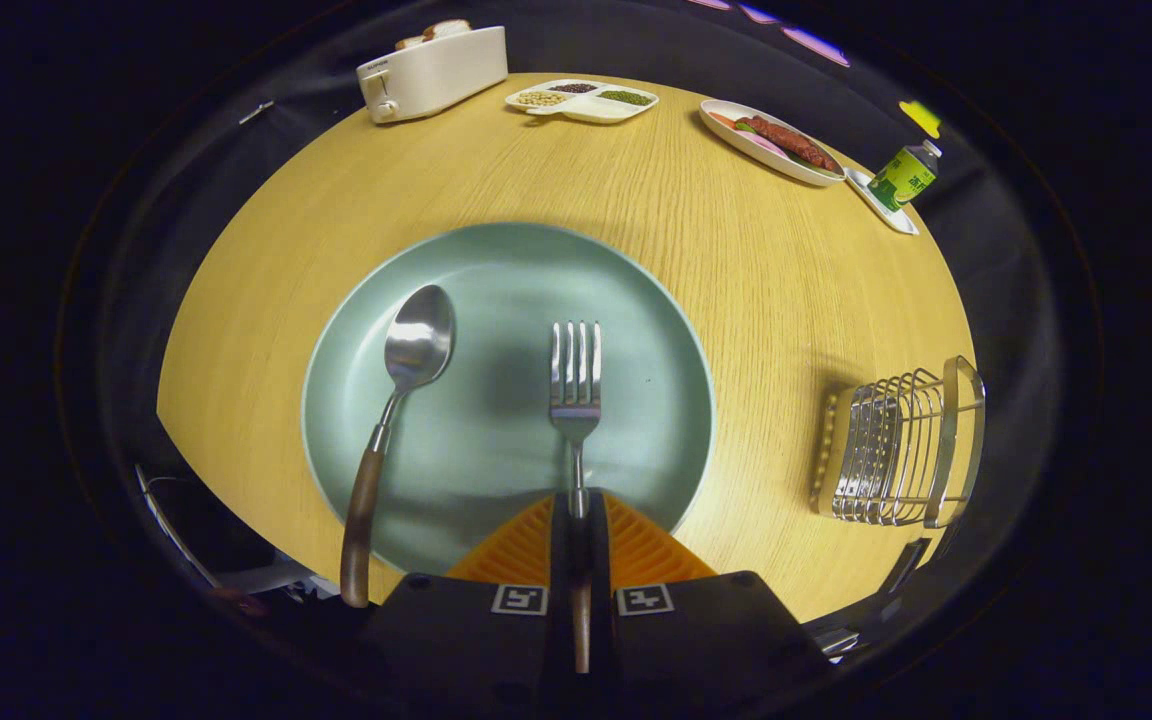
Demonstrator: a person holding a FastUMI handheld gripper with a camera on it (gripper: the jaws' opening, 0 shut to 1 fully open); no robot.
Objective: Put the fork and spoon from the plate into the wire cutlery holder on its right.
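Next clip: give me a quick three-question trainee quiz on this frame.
1. True or false: the gripper is shut on the fork.
2. Where does the spoon lie? A) in the wire cutlery holder B) on the plate C) on the bare table
3. Which piece must still be picked up?

Key: 1 true, both fingers press its handle; 2 B; 3 the spoon.
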